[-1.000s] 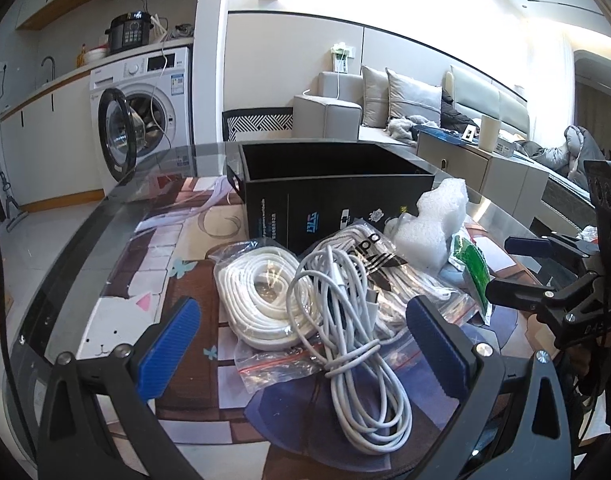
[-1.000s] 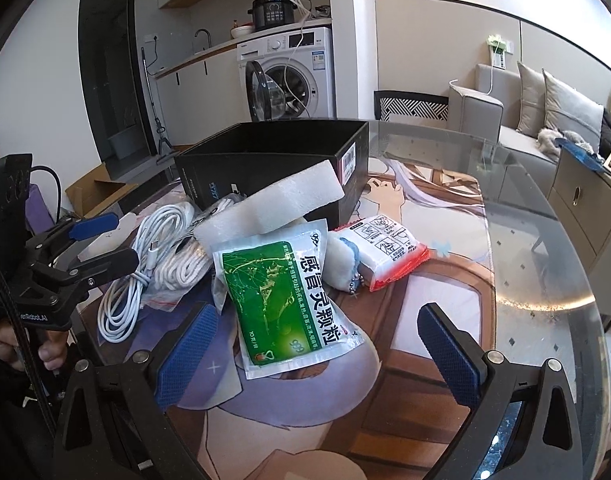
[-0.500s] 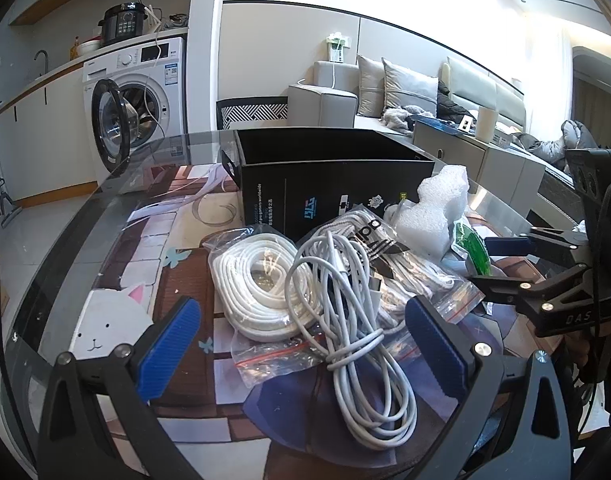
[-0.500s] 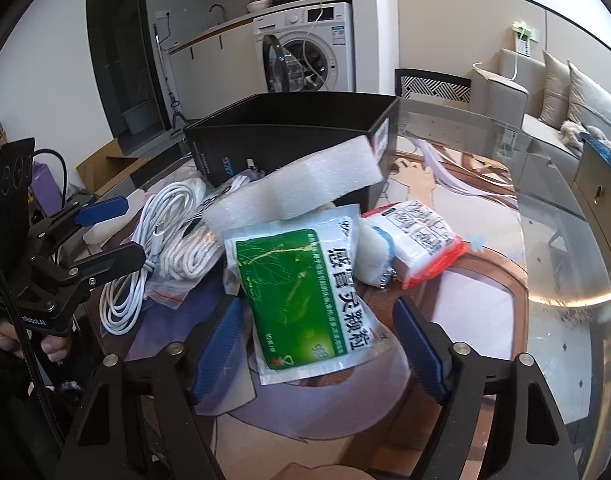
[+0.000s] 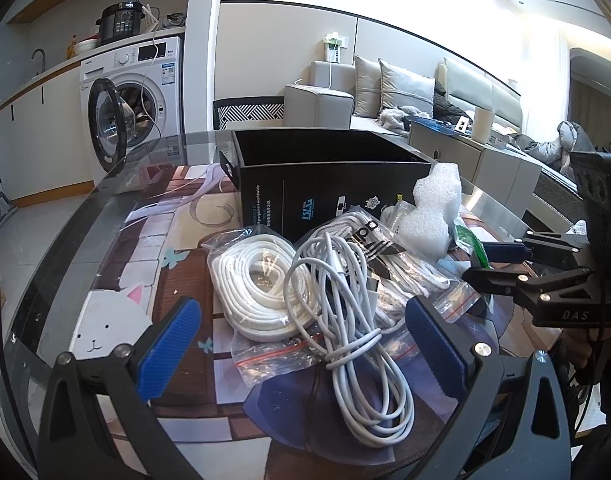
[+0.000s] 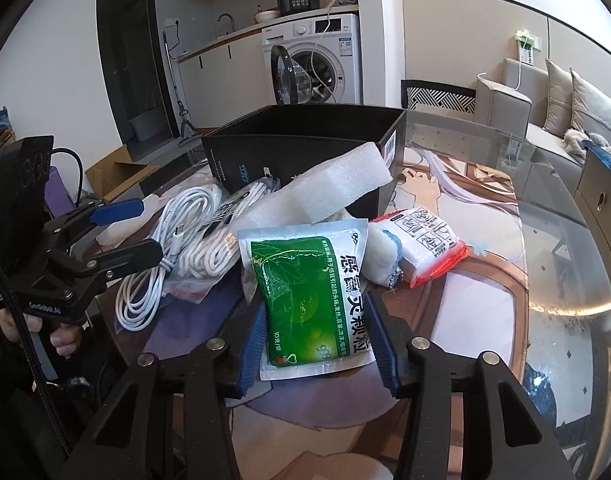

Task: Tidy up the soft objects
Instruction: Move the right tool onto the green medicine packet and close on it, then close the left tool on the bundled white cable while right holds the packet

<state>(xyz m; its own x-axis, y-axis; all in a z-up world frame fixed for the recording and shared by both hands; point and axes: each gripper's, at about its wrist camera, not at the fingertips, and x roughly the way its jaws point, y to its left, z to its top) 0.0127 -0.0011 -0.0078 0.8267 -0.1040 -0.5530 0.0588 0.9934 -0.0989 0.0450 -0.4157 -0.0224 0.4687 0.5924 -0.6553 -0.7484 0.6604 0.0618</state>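
A green medicine pouch (image 6: 305, 288) lies on the glass table in the right wrist view. My right gripper (image 6: 316, 308) is closing on it, and its blue pads touch the pouch's two side edges. From the left wrist view the same gripper (image 5: 493, 264) shows at the right. My left gripper (image 5: 301, 320) stands open low over a loose white cable bundle (image 5: 345, 320) and a bagged white cable (image 5: 257, 280), touching neither. A white foam block (image 6: 329, 188) leans on the open black box (image 6: 289, 152).
A red-and-white packet (image 6: 429, 244) and a fluffy white keychain (image 6: 379, 256) lie right of the pouch. A printed mat covers the glass table (image 6: 565, 280), whose edge curves at the right. A washing machine (image 5: 137, 100) and a sofa (image 5: 405, 88) stand beyond.
The right gripper's jaws have closed in from wide open until they touch the green pouch's sides, and it has edged forward. The left gripper has stayed open over the cables.
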